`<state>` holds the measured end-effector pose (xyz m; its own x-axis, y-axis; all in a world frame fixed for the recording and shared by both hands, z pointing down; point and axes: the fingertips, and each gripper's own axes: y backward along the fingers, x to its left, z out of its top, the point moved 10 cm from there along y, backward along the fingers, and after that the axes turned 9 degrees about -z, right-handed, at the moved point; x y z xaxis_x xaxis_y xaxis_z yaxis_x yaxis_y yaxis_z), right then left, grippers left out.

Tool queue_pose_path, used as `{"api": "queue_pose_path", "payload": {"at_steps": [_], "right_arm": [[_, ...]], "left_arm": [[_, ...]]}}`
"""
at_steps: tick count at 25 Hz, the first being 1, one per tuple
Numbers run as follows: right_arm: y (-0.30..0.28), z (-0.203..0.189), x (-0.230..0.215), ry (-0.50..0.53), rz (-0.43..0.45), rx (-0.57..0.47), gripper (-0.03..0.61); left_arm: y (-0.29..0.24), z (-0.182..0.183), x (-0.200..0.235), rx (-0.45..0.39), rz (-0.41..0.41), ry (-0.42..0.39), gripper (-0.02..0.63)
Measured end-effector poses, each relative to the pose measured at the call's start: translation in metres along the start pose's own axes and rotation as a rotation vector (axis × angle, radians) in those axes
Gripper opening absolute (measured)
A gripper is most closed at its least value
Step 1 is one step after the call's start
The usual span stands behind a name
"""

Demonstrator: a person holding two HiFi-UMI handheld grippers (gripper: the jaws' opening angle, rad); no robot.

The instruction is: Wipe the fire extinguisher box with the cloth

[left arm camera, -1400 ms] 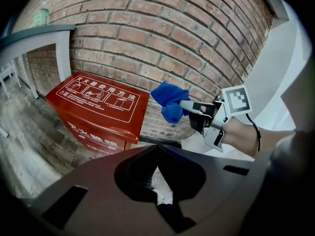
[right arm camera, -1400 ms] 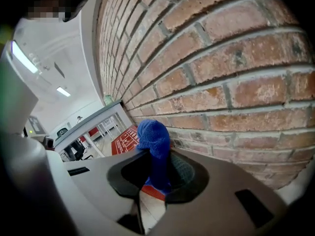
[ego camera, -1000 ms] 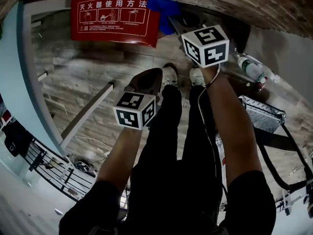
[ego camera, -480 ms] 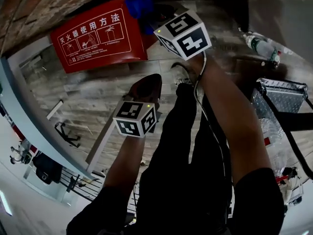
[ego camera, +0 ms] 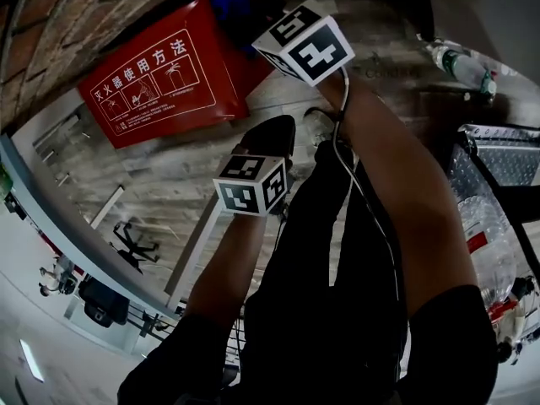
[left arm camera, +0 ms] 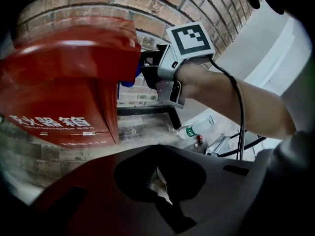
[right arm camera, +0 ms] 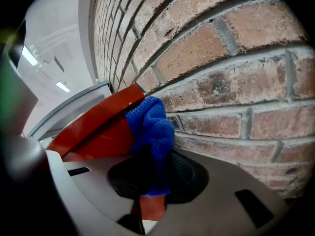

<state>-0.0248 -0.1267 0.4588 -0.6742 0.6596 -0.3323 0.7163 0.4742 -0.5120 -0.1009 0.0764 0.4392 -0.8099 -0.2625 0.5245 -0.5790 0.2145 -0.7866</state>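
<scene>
The red fire extinguisher box (ego camera: pixel 152 78) stands against the brick wall, at the upper left of the head view. My right gripper (ego camera: pixel 253 19) is shut on a blue cloth (ego camera: pixel 232 7) and holds it against the box's top right corner. In the right gripper view the cloth (right arm camera: pixel 150 129) bunches between the jaws, touching the red box edge (right arm camera: pixel 93 119) beside the bricks. My left gripper (ego camera: pixel 268 137) hangs lower, in front of the box and apart from it, jaws together with nothing in them. The left gripper view shows the box (left arm camera: pixel 64 82) and the cloth (left arm camera: pixel 129 77).
The brick wall (right arm camera: pixel 221 82) runs right behind the box. A plastic bottle (ego camera: pixel 460 62) lies on the wooden floor to the right, near a metal rack (ego camera: pixel 506 154) and a pack of water bottles (ego camera: pixel 489 251). My legs and shoes (ego camera: pixel 316 125) stand below the grippers.
The right gripper with the blue cloth has moved left along the box's upper corner. The head view has swung, so the box now appears tilted. The left gripper has stayed roughly in place.
</scene>
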Motion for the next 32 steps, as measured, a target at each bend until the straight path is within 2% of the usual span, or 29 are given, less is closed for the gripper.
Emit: {"api": "queue_pose_path", "payload": {"at_steps": [6, 11, 15, 21, 25, 32], "right_arm": [[-0.016, -0.018, -0.008, 0.018, -0.029, 0.031, 0.087], [-0.032, -0.041, -0.02, 0.035, -0.018, 0.06, 0.087], [-0.049, -0.073, -0.027, 0.055, 0.005, 0.087, 0.087], [-0.078, -0.135, -0.048, 0.039, 0.045, 0.123, 0.087], [-0.102, -0.167, -0.061, 0.052, 0.053, 0.136, 0.087], [-0.145, -0.21, -0.093, 0.035, 0.048, 0.187, 0.087]], "left_arm": [[-0.039, -0.008, 0.001, -0.017, -0.036, 0.05, 0.008], [-0.055, -0.021, 0.004, -0.004, 0.003, 0.048, 0.008], [-0.078, -0.031, 0.018, -0.007, 0.022, 0.063, 0.008], [-0.116, -0.035, 0.038, -0.061, 0.009, 0.186, 0.008], [-0.131, -0.037, 0.052, -0.062, 0.047, 0.161, 0.008], [-0.165, -0.038, 0.068, -0.021, 0.036, 0.126, 0.008]]}}
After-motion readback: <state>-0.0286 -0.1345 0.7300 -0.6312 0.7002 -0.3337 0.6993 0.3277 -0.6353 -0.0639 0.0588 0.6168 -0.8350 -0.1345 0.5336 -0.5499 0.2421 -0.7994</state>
